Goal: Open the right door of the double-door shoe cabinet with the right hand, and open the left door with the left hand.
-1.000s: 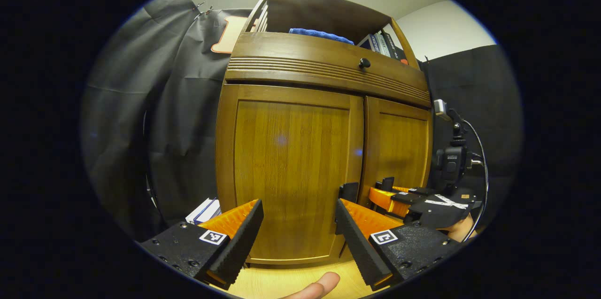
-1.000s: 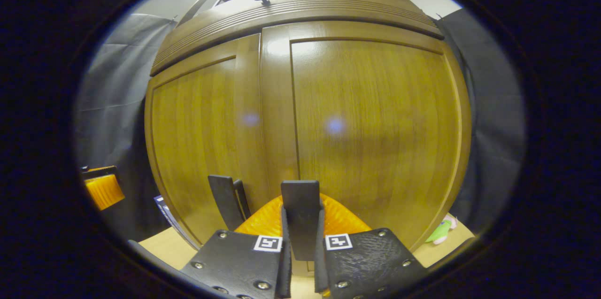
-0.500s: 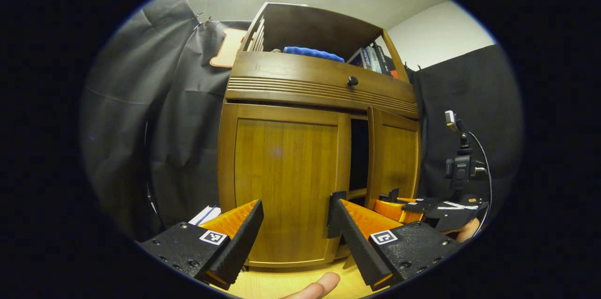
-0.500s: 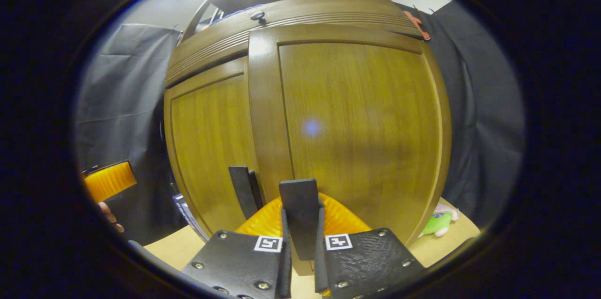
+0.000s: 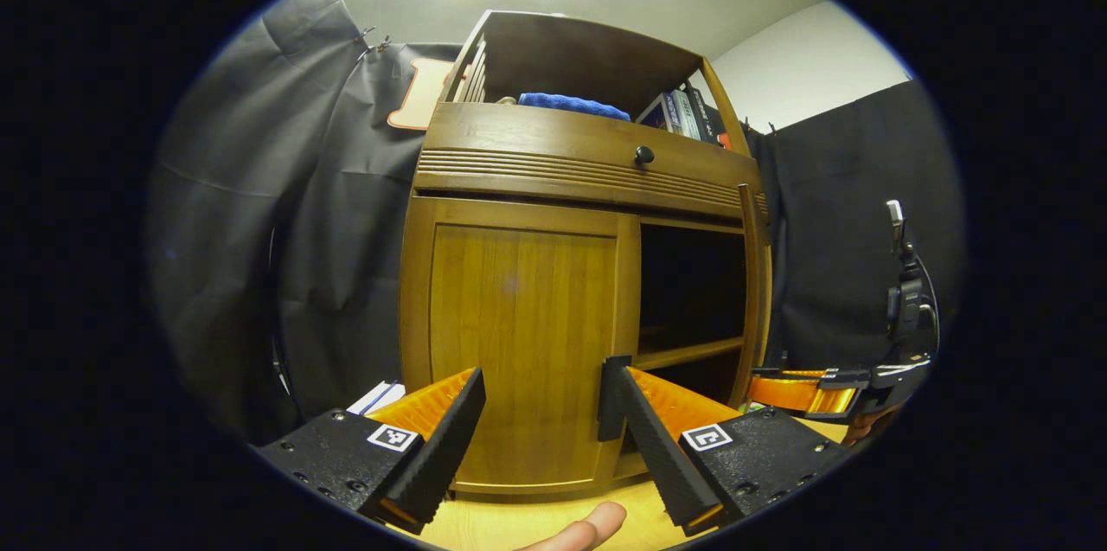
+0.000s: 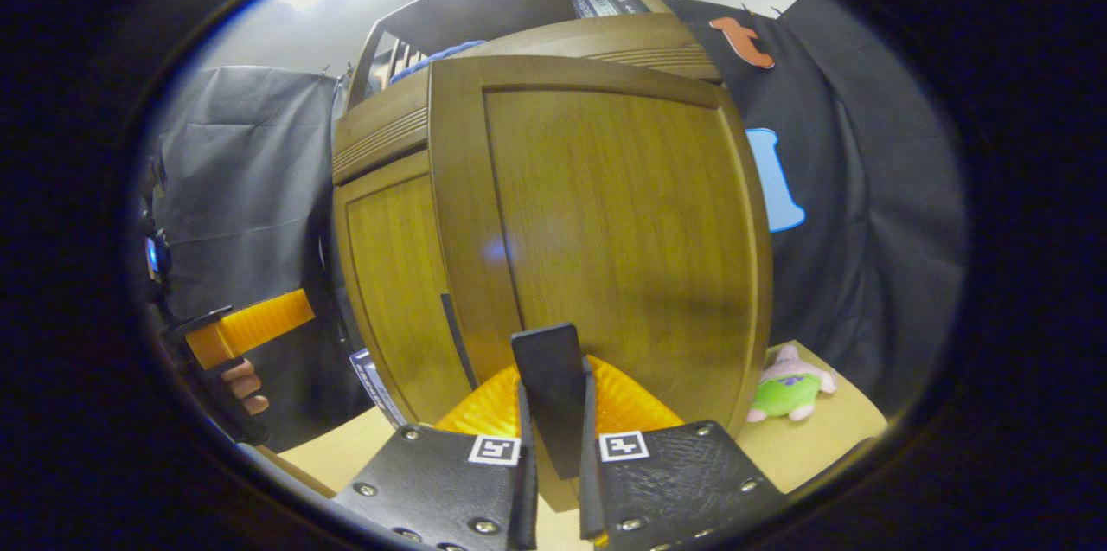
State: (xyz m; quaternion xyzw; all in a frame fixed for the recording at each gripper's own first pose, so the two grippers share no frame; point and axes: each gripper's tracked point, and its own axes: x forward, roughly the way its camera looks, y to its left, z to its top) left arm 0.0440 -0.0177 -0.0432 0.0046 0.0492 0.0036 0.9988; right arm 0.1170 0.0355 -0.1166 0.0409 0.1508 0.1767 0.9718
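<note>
The left door (image 5: 519,343) of the shoe cabinet (image 5: 588,170) remains closed, directly ahead of the left gripper (image 5: 540,413), whose jaws stand wide apart and off the wood. Over the last second the right door (image 6: 605,231) has swung well out, exposing dark shelves, so the first half looks nearly done. The right gripper (image 6: 553,413) has its jaws clamped on that door's lower edge
</note>
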